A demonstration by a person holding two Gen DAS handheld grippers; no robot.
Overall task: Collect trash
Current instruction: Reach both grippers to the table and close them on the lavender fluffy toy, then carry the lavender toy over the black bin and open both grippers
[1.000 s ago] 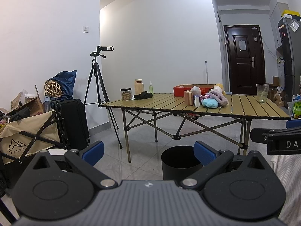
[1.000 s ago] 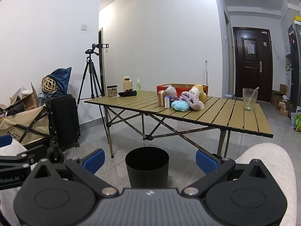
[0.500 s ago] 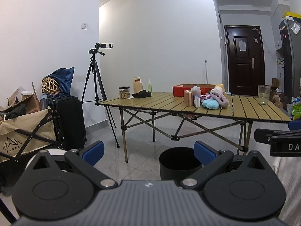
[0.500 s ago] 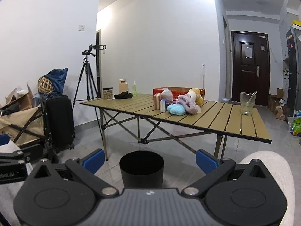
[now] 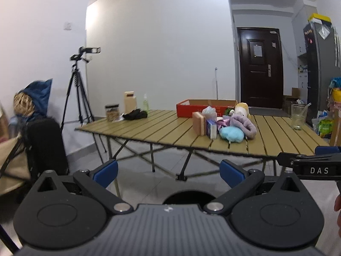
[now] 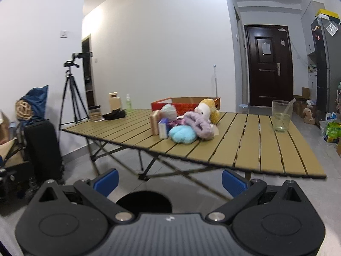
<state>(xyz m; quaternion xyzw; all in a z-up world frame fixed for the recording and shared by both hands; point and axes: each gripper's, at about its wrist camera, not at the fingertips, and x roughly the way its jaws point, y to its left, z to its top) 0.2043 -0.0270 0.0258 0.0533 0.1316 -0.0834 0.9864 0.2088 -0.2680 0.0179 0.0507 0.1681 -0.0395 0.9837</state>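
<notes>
**Both claws closer to the slatted surface, bin low in view**

Compared with a second ago, both views have advanced toward the surface (image 5: pixel 162 132) and the black bin (image 6: pixel 143 201) has sunk to 6 o'clock, half hidden behind each claw body. Left claw (image 5: pixel 168 173) is spread wide, nothing between its blue pads (image 5: pixel 106 170); right claw (image 6: pixel 169 181) is equally spread and bare. From the right wrist, a heap sits mid-surface at 12 o'clock: a light blue plush (image 6: pixel 182 134), a lilac plush (image 6: pixel 199 123), a small white-blue carton (image 6: pixel 163 128) and a crumpled bag (image 6: pixel 168 111), all touching. A red box (image 6: pixel 185 104) stands behind them; a clear cup (image 6: pixel 281 118) stands well apart at 2 o'clock.
</notes>
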